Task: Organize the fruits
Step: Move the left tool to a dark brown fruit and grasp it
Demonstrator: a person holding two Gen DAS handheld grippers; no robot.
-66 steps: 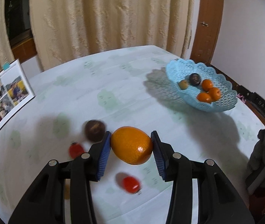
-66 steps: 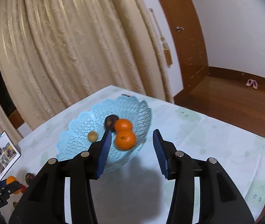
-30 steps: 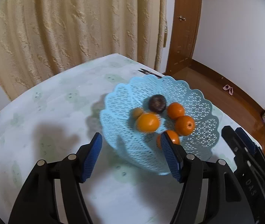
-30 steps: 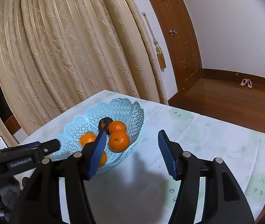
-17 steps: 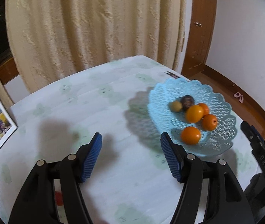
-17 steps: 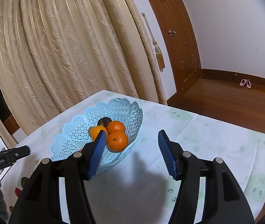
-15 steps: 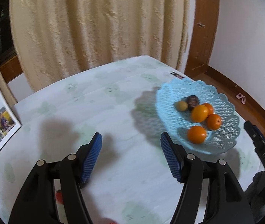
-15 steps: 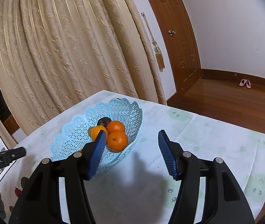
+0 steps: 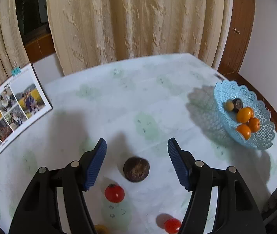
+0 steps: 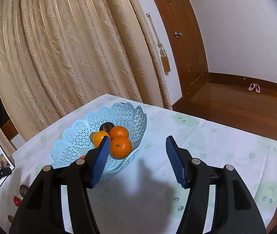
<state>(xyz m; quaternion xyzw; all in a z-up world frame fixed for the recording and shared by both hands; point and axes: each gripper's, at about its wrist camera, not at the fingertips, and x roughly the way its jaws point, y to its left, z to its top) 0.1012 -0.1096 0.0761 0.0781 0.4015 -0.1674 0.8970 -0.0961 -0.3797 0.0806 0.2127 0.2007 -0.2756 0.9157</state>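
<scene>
The two cams really split the scene: only the right wrist view gets the brown wooden door (image 10: 179,44) with its knob, the wood floor and a tiny pair of pink slippers (image 10: 254,87), while the left wrist view is the only one giving a clear look at the loose fruit on the white tablecloth with faint green prints (image 9: 138,101) and the full face of the propped-up photo collage sheet (image 9: 11,107), blue clip on top. Both catch the ribbed cream curtain (image 10: 70,48). The scalloped light-blue plastic lattice basket (image 10: 76,134) sits right ahead of the right gripper (image 10: 136,157), whose blue ridged pads stand wide apart with nothing between them; in the left view the same basket is off at the far right table edge. Inside: three glossy oranges (image 10: 121,147), one dark purple-brown round fruit (image 10: 107,126) at the back, and a small yellowish fruit only half visible there, clearer in the left view (image 9: 228,105). The left gripper (image 9: 136,162) is spread wide too, holding nothing, hovering over a dark brown, rough-looking round fruit (image 9: 136,169) lying on the cloth between its pads without touching them. Just nearer the camera is a shiny red cherry tomato (image 9: 114,193) with a little stem, a second red tomato (image 9: 172,225) by the right finger, and a bit of something yellow-orange (image 9: 101,230) cut off at the bottom edge.
</scene>
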